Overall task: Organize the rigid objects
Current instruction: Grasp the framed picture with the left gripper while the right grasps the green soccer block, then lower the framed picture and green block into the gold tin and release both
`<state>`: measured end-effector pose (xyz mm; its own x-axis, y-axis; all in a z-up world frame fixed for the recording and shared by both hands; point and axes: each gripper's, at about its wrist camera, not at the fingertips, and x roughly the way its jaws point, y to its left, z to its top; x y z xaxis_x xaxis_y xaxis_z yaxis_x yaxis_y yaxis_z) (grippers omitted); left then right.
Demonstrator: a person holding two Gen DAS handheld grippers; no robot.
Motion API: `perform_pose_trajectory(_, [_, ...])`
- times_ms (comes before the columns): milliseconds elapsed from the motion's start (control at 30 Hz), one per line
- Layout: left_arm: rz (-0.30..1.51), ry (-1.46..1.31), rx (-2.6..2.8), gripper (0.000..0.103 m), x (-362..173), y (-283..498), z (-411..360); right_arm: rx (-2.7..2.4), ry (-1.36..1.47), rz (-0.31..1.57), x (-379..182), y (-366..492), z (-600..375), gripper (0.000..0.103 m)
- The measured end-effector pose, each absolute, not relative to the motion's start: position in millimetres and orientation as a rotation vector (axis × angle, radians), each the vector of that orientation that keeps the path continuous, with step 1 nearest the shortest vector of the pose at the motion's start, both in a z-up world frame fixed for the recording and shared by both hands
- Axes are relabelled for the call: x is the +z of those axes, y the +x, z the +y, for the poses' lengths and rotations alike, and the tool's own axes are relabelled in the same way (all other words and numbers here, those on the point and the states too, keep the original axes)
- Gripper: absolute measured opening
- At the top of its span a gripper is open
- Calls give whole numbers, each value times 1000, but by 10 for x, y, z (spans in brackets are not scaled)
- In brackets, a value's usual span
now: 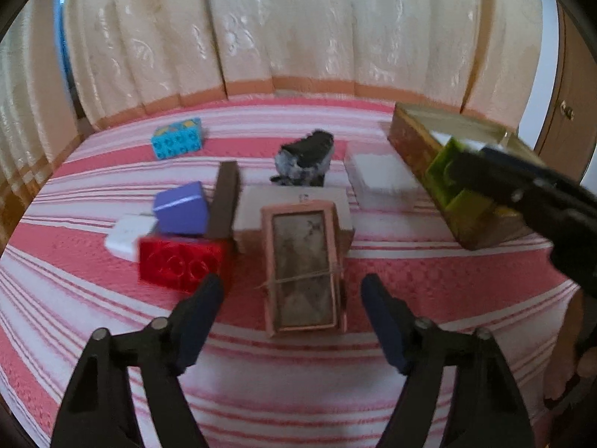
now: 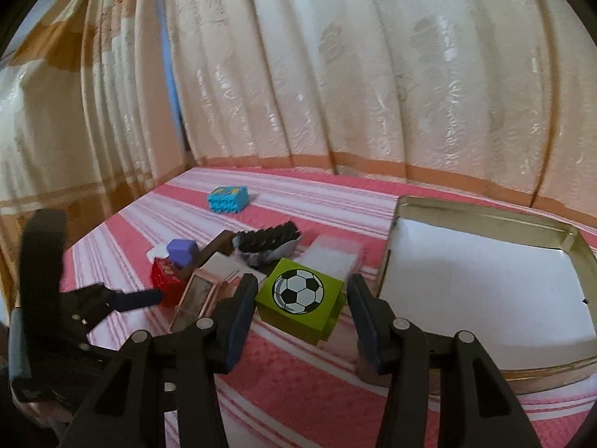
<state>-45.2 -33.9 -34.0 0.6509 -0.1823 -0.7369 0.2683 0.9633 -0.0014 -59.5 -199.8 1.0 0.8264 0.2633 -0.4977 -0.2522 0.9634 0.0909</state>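
Note:
My left gripper (image 1: 291, 291) is open, its fingers either side of the near end of a pink framed box (image 1: 304, 268) on the striped bedspread. My right gripper (image 2: 300, 298) is shut on a green block with a football picture (image 2: 298, 298) and holds it above the bedspread, just left of an open tin box (image 2: 485, 224) with a white lining. In the left wrist view the green block (image 1: 447, 175) and right gripper (image 1: 470, 175) hang over the tin box (image 1: 418, 138). A red brick (image 1: 183, 261), purple box (image 1: 181, 207) and blue block (image 1: 177, 142) lie to the left.
A black brush (image 1: 306, 156), a dark brown bar (image 1: 225, 198), a white flat box (image 1: 380, 179) and a small white piece (image 1: 127, 233) lie among the pile. Cream curtains (image 1: 298, 30) hang behind the bed. A wooden cupboard (image 1: 567, 119) stands at the far right.

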Motion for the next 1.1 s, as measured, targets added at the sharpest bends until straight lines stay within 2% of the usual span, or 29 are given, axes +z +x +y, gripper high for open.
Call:
perform_pose_trajectory(67, [861,105,-275,57,-393,-378,-379,264,24,524,23,-607,-1997,53])
perform_pose_trajectory(133, [879,85,-286,54,-398,-343,-373,257,35,514,36,-613,-2026,53])
perform_pose_trajectory(200, [880,72,-291,46,-394,-329,-349,244,46,503,45,-627,-2058,53])
perform_pose_trajectory(400, [839,-23,-332,45,-352,-406,-189,200,79,456,107,-679,-2173,53])
perform_pose_trajectory(733, [661,9,-367,46,7,-624,-262,107,120,355,238,-811,-2486,53])
perform_pose_trajectory(1100, [546,59,-488,46,348,-582,-893,-162,151,315,268,-852,-3294,53])
